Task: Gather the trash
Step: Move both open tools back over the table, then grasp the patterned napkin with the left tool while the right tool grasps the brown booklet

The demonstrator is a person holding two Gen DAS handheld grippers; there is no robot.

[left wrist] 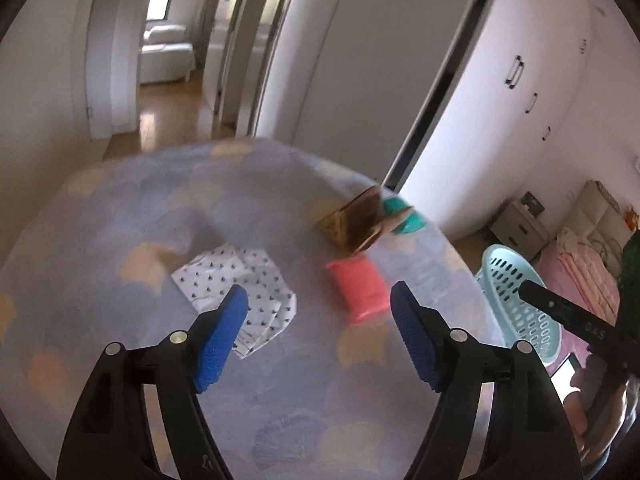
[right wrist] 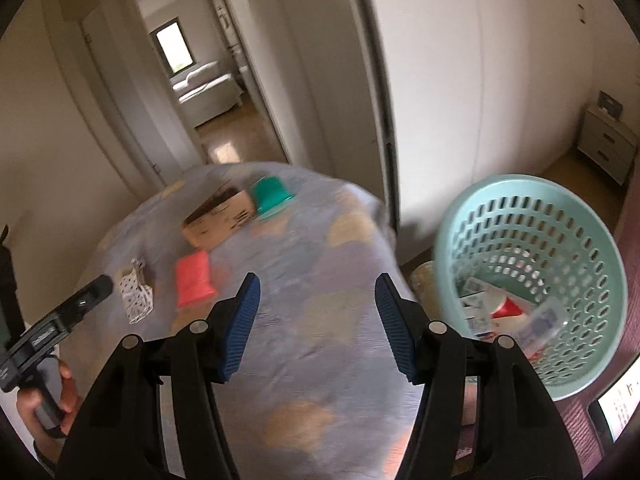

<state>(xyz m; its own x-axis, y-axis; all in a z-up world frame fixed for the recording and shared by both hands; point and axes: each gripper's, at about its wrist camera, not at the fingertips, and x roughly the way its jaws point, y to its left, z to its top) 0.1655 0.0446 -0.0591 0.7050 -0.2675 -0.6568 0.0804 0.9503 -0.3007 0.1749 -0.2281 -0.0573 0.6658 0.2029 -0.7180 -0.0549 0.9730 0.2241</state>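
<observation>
In the left wrist view the left gripper (left wrist: 318, 336) reaches in from the bottom of the frame, tilted down over the table (left wrist: 120, 208), which is covered by a bluish cloth with pale orange patches; its blue fingers (left wrist: 219, 344) stand wide apart with nothing between them. The crumpled dotted paper (left wrist: 240, 286) lies at centre left, partly hidden behind the left fingertip, and whether they touch cannot be told. The pink packet (left wrist: 359, 290) lies just above the gap, nearer the right finger but apart from it. Further up, right of centre, sits an open cardboard box (left wrist: 360, 220) with a teal cup (left wrist: 402, 216) behind it. At the right edge a light green basket (left wrist: 516, 300) stands beside the table, partly crossed by the dark body of the other gripper. In the right wrist view the right gripper (right wrist: 318, 328) also enters from the bottom, pointing down at the table edge, its blue fingers (right wrist: 240, 328) spread and empty. The basket (right wrist: 460, 216) fills the right side, just right of the right finger, and holds several wrappers and packets (right wrist: 512, 312). The pink packet (right wrist: 194, 284) lies up and left of the left finger, the dotted paper (right wrist: 136, 294) further left, and the box (right wrist: 218, 220) and teal cup (right wrist: 272, 196) toward the upper middle. At lower left a hand (right wrist: 44, 404) grips the handle of the left gripper (right wrist: 94, 292), whose tip points toward the dotted paper.
</observation>
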